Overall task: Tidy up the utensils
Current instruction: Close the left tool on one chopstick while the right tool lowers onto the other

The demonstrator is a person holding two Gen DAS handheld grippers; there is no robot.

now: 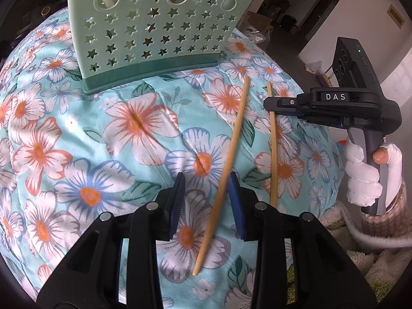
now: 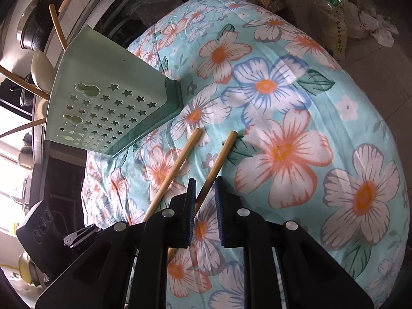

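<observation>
A pale green utensil holder (image 1: 159, 33) (image 2: 103, 108) with star holes stands at the back of the floral cloth, with wooden sticks and a pale spoon (image 2: 41, 69) in it. Two wooden chopsticks lie side by side in front of it. My left gripper (image 1: 206, 195) is open around the left chopstick (image 1: 231, 139) (image 2: 177, 162), which runs close along the right pad. My right gripper (image 2: 206, 193) (image 1: 270, 103) has its jaws narrowed onto the right chopstick (image 2: 221, 154) (image 1: 273, 154), which crosses slantwise between the pads and touches both.
The floral cloth (image 1: 103, 128) covers a rounded table that drops off on all sides. A white-gloved hand (image 1: 360, 170) holds the right gripper's handle. Fluffy fabric (image 1: 373, 270) lies at the lower right. Pots (image 2: 33, 33) and plastic bags (image 2: 334, 13) stand beyond the table.
</observation>
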